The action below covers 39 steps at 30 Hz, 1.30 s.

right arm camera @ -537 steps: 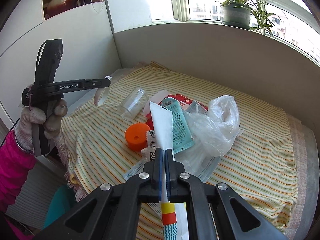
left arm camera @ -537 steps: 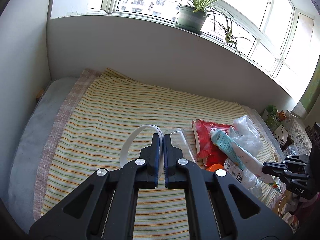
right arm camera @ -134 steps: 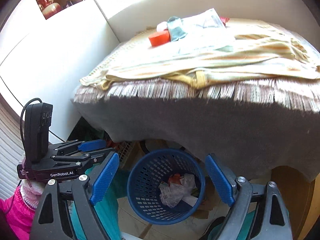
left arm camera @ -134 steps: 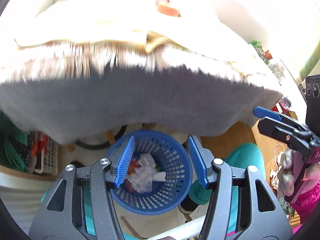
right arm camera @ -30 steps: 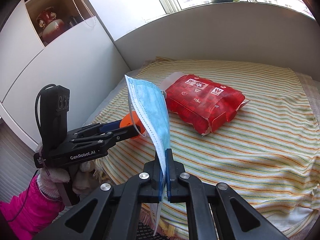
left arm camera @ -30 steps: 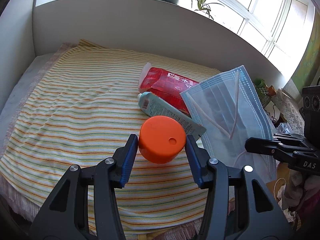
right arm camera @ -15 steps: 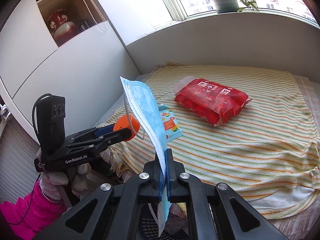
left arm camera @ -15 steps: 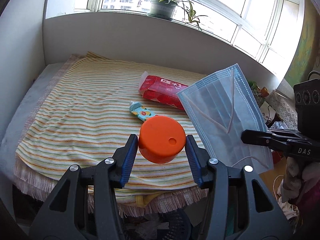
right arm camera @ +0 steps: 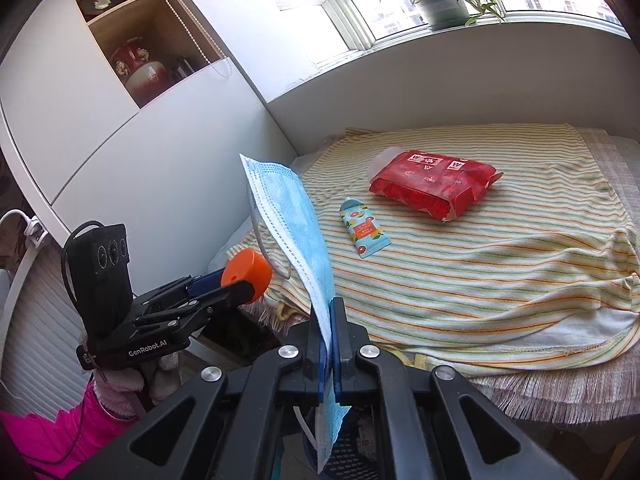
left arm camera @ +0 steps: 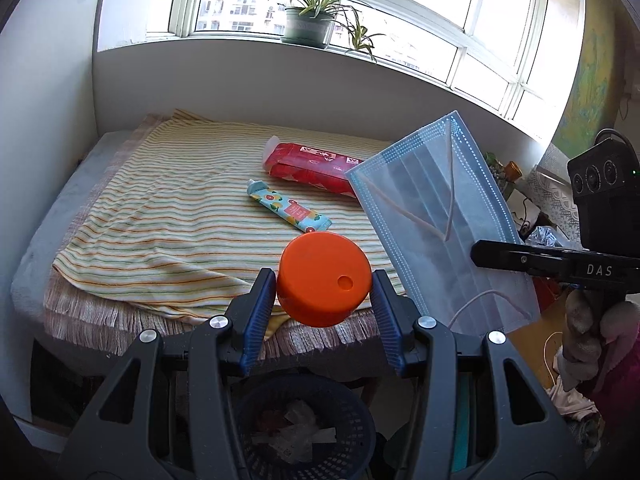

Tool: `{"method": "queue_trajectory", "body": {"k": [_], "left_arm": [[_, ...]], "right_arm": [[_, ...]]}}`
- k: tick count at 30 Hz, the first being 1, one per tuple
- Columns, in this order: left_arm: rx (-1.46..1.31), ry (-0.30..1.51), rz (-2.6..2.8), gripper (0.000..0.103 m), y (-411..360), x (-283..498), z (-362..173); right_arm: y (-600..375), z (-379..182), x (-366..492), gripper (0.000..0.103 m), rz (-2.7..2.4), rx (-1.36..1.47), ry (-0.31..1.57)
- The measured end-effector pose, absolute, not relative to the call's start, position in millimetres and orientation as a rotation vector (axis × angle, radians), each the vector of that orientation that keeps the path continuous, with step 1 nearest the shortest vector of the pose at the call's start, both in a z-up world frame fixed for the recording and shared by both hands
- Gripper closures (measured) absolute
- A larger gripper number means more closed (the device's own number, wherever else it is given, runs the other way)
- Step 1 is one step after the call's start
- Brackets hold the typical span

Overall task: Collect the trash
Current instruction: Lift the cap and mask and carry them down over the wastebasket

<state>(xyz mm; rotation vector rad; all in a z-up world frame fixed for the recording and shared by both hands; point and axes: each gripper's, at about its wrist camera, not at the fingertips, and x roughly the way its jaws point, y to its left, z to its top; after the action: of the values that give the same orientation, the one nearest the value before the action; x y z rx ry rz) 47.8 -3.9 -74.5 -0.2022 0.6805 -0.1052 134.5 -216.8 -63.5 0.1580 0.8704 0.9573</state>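
A bed covered with a striped sheet (left arm camera: 160,216) filled most of both views, set under a windowsill that carried a potted spider plant (left arm camera: 312,20). A white cabinet (right arm camera: 120,128) with an open shelf holding a red vase (right arm camera: 138,66) stood to one side of the bed. Below the bed's fringed edge sat a dark blue mesh trash basket (left arm camera: 352,412) with crumpled wrappers inside, seen between the fingers of the left wrist camera.

On the sheet lay a red wipes pack (right arm camera: 434,184), and just beside it, apart from it, a small tube with a citrus print (right arm camera: 364,232).

The right gripper (right arm camera: 331,344) had its jaws pressed flat together on the lower part of a blue face mask (right arm camera: 294,232); the mask stood up above the fingers, held clear of the bed over its near edge, with one white ear loop hanging beneath. In the left wrist view the same mask (left arm camera: 436,224) showed broadside, clamped in the black fingers coming in from the right.

The left gripper (left arm camera: 324,292) had its blue pads (left arm camera: 264,292) clamped on either side of an orange cap (left arm camera: 324,280), carried in the air in front of the bed edge and above the basket. A gloved hand (right arm camera: 124,380) with a pink sleeve held the left gripper.
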Motion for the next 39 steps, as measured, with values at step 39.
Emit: {"method": "queue_trajectory", "body": {"k": [39], "left_arm": [[-0.357, 1.000, -0.097, 0.053, -20.2, -3.1, -230.5]], "right_arm": [[-229.2, -190.6, 64.3, 0.103, 0.945, 0.247, 1.163]]}}
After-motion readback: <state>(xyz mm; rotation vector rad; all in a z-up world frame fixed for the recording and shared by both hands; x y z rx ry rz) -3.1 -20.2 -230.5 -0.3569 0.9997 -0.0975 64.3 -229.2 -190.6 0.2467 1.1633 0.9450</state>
